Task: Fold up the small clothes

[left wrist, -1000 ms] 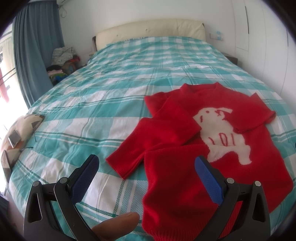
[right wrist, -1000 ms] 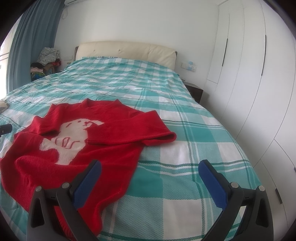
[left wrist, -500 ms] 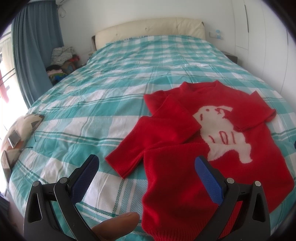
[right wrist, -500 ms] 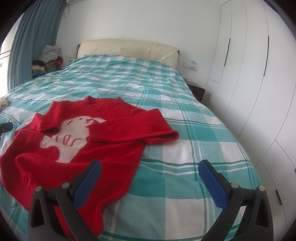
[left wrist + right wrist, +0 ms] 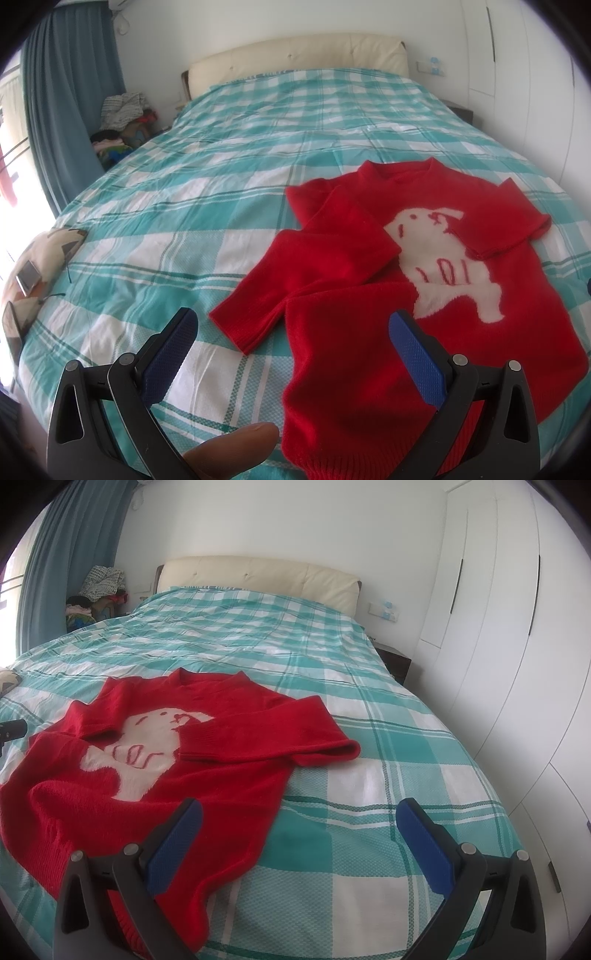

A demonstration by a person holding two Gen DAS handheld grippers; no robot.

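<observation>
A small red sweater (image 5: 369, 332) with a white dog motif lies flat, front up, on a teal checked bed (image 5: 207, 206). One sleeve (image 5: 295, 288) is folded across its chest and sticks out to the left; the other sleeve (image 5: 266, 734) lies folded over the right side. My left gripper (image 5: 293, 334) stands open above the hem's left corner, nothing between its blue pads. My right gripper (image 5: 299, 823) is open too, hovering over the sweater (image 5: 147, 782) at its right hem edge and the bare sheet (image 5: 369, 794).
A patterned cushion (image 5: 44, 254) with a phone on it lies at the bed's left edge. A heap of clothes (image 5: 122, 110) sits by the blue curtain. White wardrobes (image 5: 517, 646) line the right wall. A fingertip (image 5: 236, 446) shows under the left gripper.
Both grippers have drifted slightly, so the sweater sits a little lower and closer in both views. Neither has closed or touched the cloth.
</observation>
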